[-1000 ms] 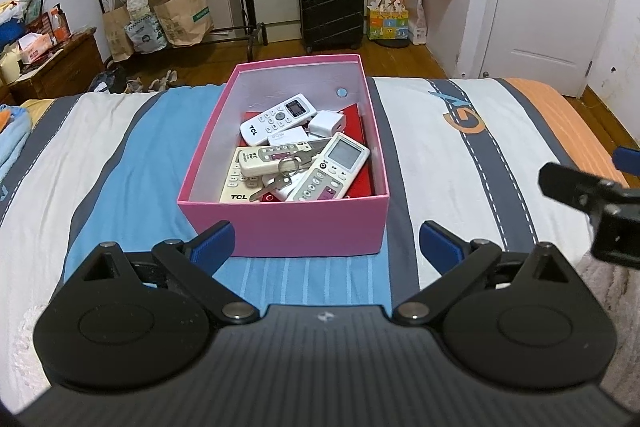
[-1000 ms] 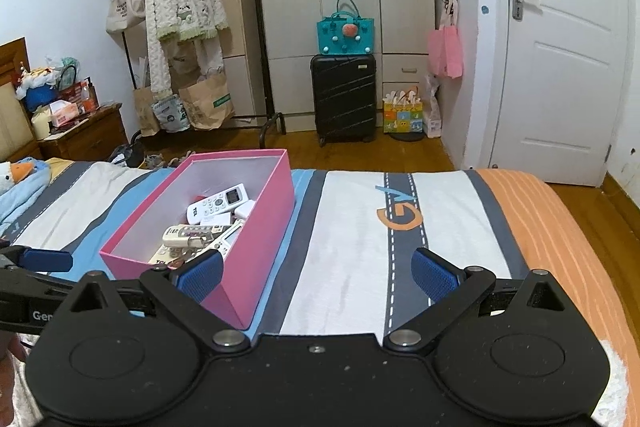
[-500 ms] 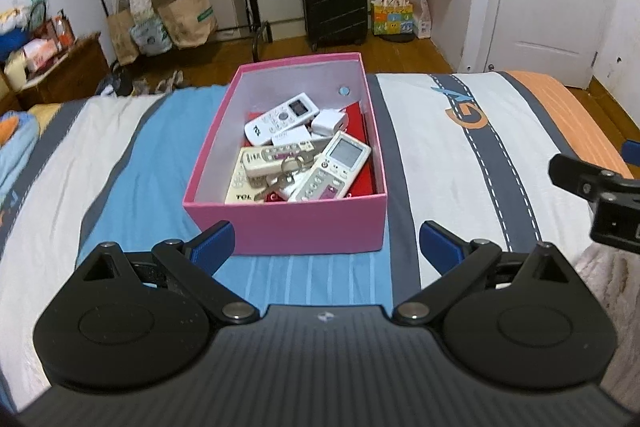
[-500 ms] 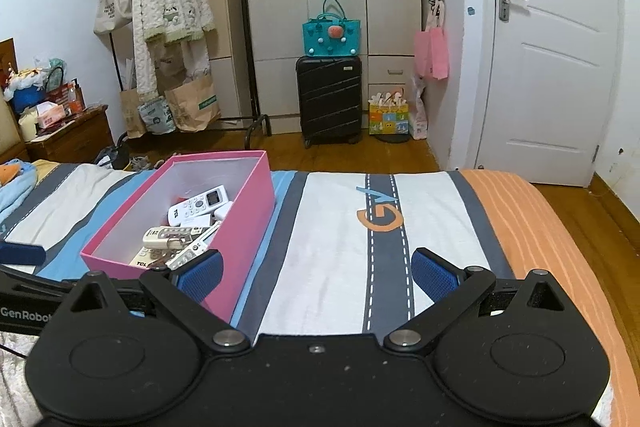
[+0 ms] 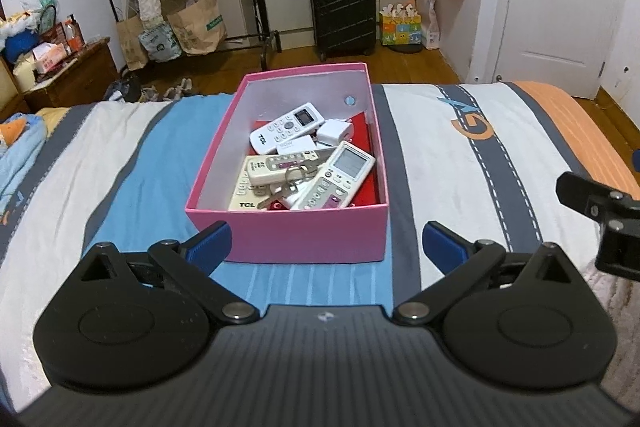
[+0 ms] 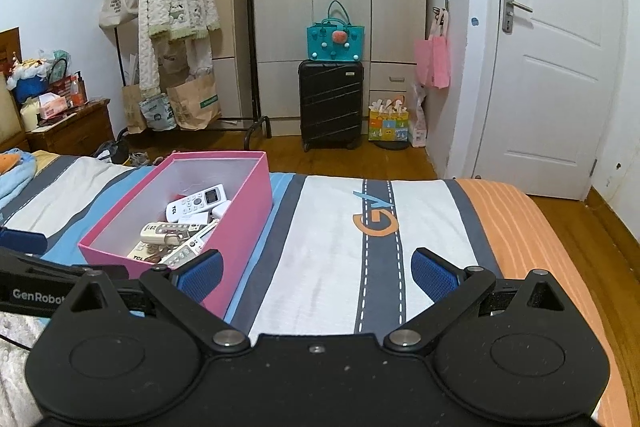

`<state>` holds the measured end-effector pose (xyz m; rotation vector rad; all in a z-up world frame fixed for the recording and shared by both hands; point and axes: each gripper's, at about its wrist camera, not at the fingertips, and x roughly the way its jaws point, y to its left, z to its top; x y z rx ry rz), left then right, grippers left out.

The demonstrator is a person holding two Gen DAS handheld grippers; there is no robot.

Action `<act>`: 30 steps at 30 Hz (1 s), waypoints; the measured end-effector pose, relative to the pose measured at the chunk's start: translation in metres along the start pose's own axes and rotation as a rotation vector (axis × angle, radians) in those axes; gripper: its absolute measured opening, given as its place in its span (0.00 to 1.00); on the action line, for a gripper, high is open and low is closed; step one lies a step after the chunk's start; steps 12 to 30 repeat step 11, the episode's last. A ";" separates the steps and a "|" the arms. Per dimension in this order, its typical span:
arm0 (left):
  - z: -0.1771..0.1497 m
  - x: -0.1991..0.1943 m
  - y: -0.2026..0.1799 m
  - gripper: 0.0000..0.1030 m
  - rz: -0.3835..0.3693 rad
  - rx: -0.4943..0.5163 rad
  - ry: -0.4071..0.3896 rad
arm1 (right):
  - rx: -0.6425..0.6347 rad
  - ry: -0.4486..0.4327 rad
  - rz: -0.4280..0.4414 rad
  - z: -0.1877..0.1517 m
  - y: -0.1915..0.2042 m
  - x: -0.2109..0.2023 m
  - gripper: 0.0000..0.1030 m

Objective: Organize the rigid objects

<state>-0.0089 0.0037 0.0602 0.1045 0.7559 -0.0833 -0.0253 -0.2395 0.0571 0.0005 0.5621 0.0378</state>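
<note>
The pink box [image 5: 304, 231] sits on the striped bedspread [image 5: 440, 155], on its blue stripe, with its near wall just in front of your left gripper [image 5: 326, 241]. Inside it you have a pile of rigid things: a white TCL remote [image 5: 286, 127] toward the far end, a white charger plug [image 5: 335, 131] just beside it, a beige remote [image 5: 280, 167] lying across the middle, and a remote with a grey screen [image 5: 338, 177] on the right side, resting on the others. A key ring with keys [image 5: 294, 177] lies between the two last remotes. A second remote marked TCL [image 5: 245, 197] is at the bottom, near the front wall.

Your left gripper is wide open and has nothing between its blue pads [image 5: 210, 239]. Your right gripper [image 6: 316, 273] is also wide open and empty; it is over the white and grey stripes, to the right of the box, and its left pad [image 6: 200, 275] is in front of the box's near corner. In the left wrist view you see a part of the right gripper at the right edge.
</note>
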 end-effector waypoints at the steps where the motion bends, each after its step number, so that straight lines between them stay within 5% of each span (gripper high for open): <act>1: 0.000 0.000 0.000 1.00 0.006 0.005 -0.002 | -0.001 0.002 0.001 0.000 0.001 0.000 0.99; 30: -0.001 -0.003 0.000 1.00 0.024 0.017 -0.011 | 0.000 0.021 0.006 -0.001 0.002 0.001 0.99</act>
